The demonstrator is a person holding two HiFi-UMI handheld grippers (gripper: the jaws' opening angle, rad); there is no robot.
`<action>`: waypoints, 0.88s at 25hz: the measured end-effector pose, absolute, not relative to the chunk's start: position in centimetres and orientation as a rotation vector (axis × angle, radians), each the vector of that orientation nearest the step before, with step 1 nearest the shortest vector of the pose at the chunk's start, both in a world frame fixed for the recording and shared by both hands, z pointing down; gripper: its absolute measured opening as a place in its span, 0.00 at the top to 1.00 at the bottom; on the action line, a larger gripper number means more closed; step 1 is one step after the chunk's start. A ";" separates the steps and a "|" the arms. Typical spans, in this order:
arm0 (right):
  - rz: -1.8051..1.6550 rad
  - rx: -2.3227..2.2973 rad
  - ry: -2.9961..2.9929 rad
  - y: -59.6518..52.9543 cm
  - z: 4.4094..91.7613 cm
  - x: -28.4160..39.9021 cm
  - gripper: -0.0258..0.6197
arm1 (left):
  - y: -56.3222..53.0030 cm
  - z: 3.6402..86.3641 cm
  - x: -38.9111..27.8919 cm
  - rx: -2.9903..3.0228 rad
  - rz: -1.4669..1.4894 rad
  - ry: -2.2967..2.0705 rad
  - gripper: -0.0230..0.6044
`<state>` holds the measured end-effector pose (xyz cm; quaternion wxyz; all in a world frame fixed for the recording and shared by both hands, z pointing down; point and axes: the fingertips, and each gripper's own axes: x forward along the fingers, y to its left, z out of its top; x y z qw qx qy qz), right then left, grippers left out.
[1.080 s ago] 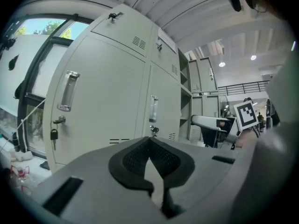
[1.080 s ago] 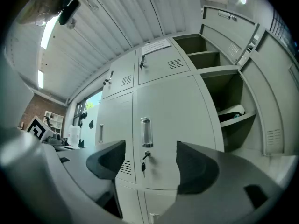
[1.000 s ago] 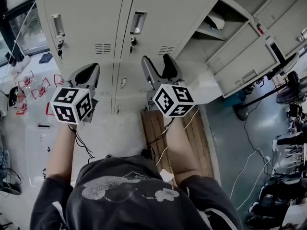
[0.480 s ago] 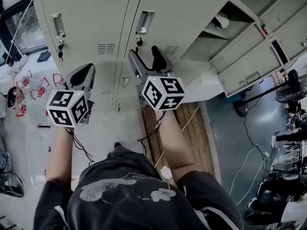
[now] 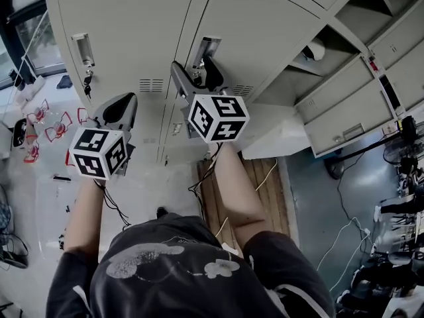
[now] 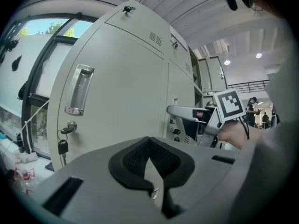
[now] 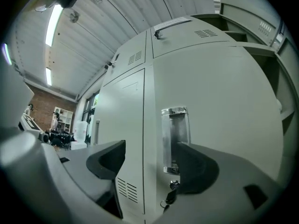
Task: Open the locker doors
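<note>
A bank of grey lockers (image 5: 132,18) stands in front of me. The left door has a recessed metal handle (image 5: 81,48) (image 6: 78,90) with keys (image 5: 87,85) (image 6: 62,143) hanging under it. The middle door (image 5: 265,25) is closed; its handle (image 5: 206,47) (image 7: 174,136) has a key (image 7: 170,196) below. My right gripper (image 5: 197,71) (image 7: 150,148) is open, with its jaws at that handle and the right pad (image 7: 196,168) in front of its lower part. My left gripper (image 5: 118,110) (image 6: 152,174) is shut on nothing, lower and short of the left door.
To the right a locker compartment (image 5: 318,52) stands open with a shelf inside, and its doors (image 5: 348,108) swing outward. A wooden pallet (image 5: 258,177) lies at the lockers' foot. Red frames (image 5: 46,121) and cables (image 5: 344,227) lie on the floor at both sides.
My right gripper has risen and moved left, from below the vent slots up to the middle door's handle. The left gripper has stayed almost where it was.
</note>
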<state>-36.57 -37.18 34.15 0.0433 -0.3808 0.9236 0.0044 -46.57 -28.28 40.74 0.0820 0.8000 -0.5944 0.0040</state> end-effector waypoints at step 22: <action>0.093 -1.129 2.791 -38.6 33.9 -37.8 0.46 | -29.5 41.6 -47.5 2.304 0.042 -1.872 0.95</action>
